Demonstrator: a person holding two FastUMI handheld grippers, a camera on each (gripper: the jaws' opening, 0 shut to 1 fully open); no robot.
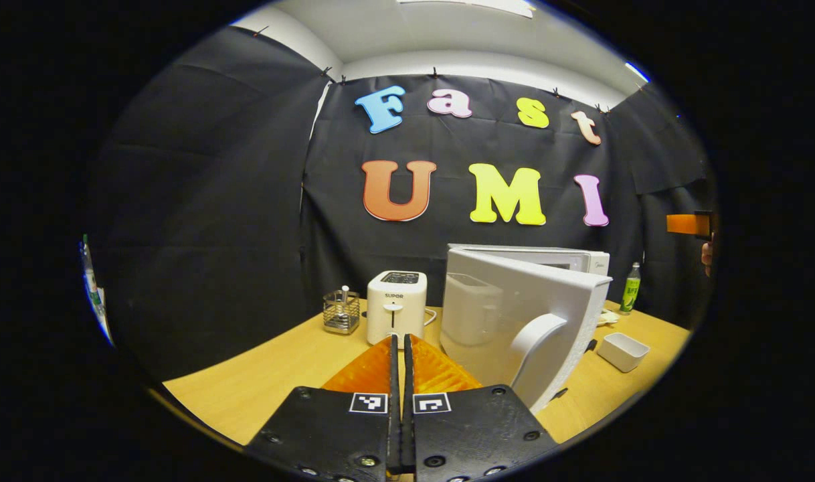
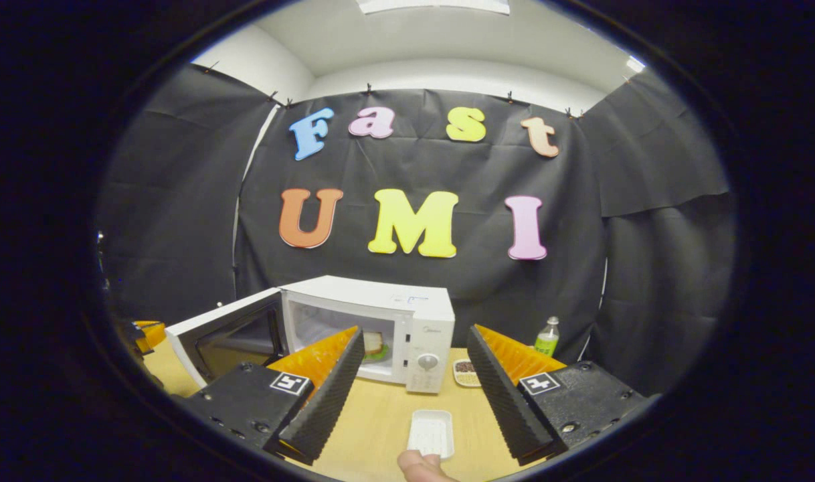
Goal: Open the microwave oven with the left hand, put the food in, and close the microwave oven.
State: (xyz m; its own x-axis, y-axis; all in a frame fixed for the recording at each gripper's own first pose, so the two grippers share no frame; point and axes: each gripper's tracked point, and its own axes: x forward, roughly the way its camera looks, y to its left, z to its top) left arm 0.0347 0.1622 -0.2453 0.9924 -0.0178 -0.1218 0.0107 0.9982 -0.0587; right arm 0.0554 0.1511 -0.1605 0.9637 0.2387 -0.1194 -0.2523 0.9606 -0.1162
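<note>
Microwave (image 2: 381,328) standing on the desk (image 2: 381,415) with door (image 2: 223,335) swinging wide open, food (image 2: 374,347) lying inside. Left gripper (image 1: 401,348) hovering before the door, jaws together; right gripper (image 2: 414,375) facing the microwave, jaws apart.

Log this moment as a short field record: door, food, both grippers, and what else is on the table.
microwave oven: on the wooden table, white
door: swung open, handle facing the left gripper view
food: inside the cavity, on a green plate
left gripper: shut, holding nothing, just short of the door
right gripper: open, empty, facing the oven
white tray: empty, on the table in front of the oven
toaster: left of the door
green bottle: right of the oven
step left: close the door
</note>
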